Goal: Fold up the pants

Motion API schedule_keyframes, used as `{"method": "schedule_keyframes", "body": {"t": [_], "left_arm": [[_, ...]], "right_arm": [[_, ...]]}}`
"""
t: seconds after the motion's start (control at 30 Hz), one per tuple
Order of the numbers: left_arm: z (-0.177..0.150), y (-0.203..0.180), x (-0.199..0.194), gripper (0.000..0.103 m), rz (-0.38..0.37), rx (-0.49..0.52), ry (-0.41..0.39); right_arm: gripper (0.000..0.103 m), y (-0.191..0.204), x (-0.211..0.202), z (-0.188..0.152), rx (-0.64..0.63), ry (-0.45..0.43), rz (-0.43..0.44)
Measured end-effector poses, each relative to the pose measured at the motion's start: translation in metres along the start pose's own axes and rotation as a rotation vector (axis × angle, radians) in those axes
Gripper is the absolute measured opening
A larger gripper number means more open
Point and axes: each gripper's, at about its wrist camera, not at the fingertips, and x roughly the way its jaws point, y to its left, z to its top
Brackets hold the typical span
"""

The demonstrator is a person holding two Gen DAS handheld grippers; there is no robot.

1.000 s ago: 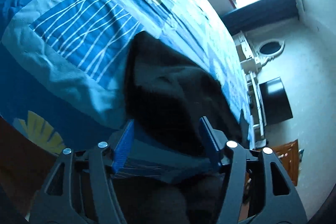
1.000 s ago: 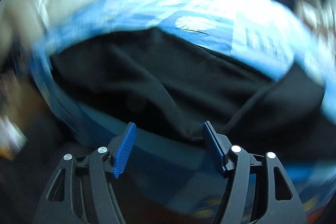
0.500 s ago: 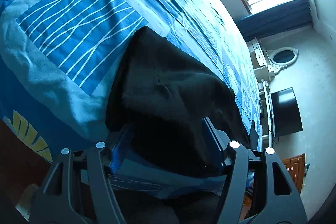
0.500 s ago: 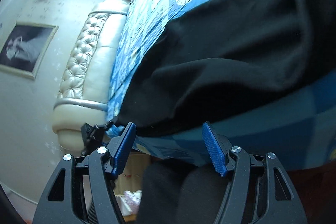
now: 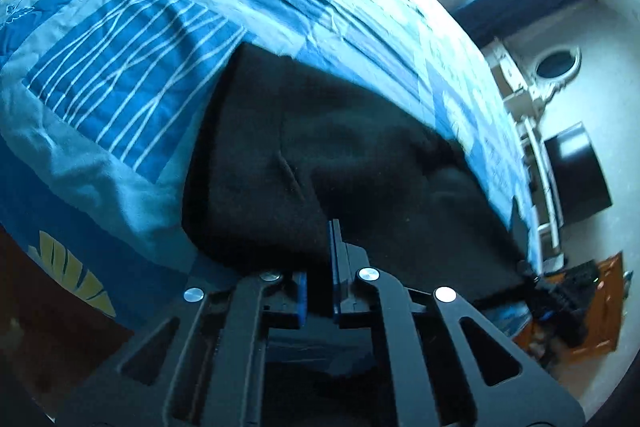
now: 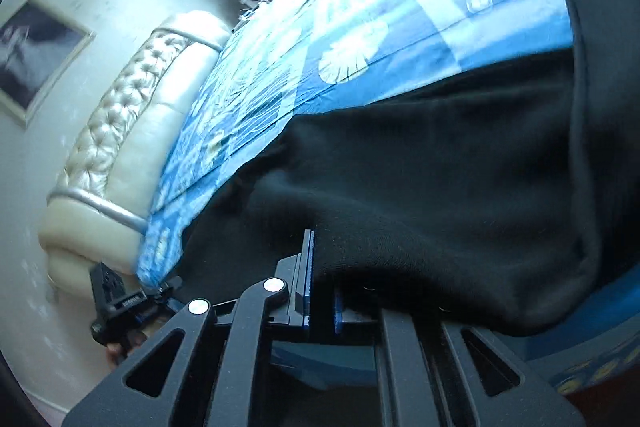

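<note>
A: Largest first: what fills both views?

B: The bed (image 5: pixel 168 27), under a blue patterned cover, with the black pants (image 5: pixel 360 155) spread along its near edge. In the right wrist view the pants (image 6: pixel 440 167) run from a padded headboard (image 6: pixel 132 131) side toward the frame's right, where a darker band of the same cloth rises.

A: And the grippers?

B: The left gripper (image 5: pixel 320 267) has just been closing; its blue pads stand nearly together, with the near hem of the pants pinched between them. The right gripper (image 6: pixel 322 291) has likewise just closed, and black cloth drapes over its right finger and sits in the narrow gap between the pads. Each gripper is visible small and distant in the other's view, so the two grips are well apart along the same edge.

A: Which step is this?

B: By my reading, the grasp that opens a fold: both hands have taken the near edge, and nothing is yet doubled over.

A: What does the next move need?

B: Probably lifting both corners together, evenly, and carrying them across the pants toward the far edge, keeping the cloth taut between the hands so that it does not bunch or slip from the pads.
</note>
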Motion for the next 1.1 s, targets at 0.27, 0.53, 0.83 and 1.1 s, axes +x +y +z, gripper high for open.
{"method": "schedule_keyframes", "body": {"t": [0.27,0.53,0.83,1.1], "left_arm": [[-0.008,0.023,0.014,0.009,-0.032,-0.041,0.041],[-0.011,0.033,0.010,0.012,-0.047,-0.004,0.031],[-0.027,0.006,-0.030,0.019,0.075,0.265,-0.010],[-0.004,-0.015,-0.038,0.040,0.065,0.226,-0.087]], "right_arm": [[0.007,-0.046,0.026,-0.024,0.053,0.080,-0.035],[0.009,-0.047,0.022,-0.027,0.057,0.088,-0.007],[0.041,-0.056,-0.035,-0.026,-0.007,0.106,-0.062],[0.046,-0.129,-0.124,0.052,0.142,-0.144,-0.239]]}}
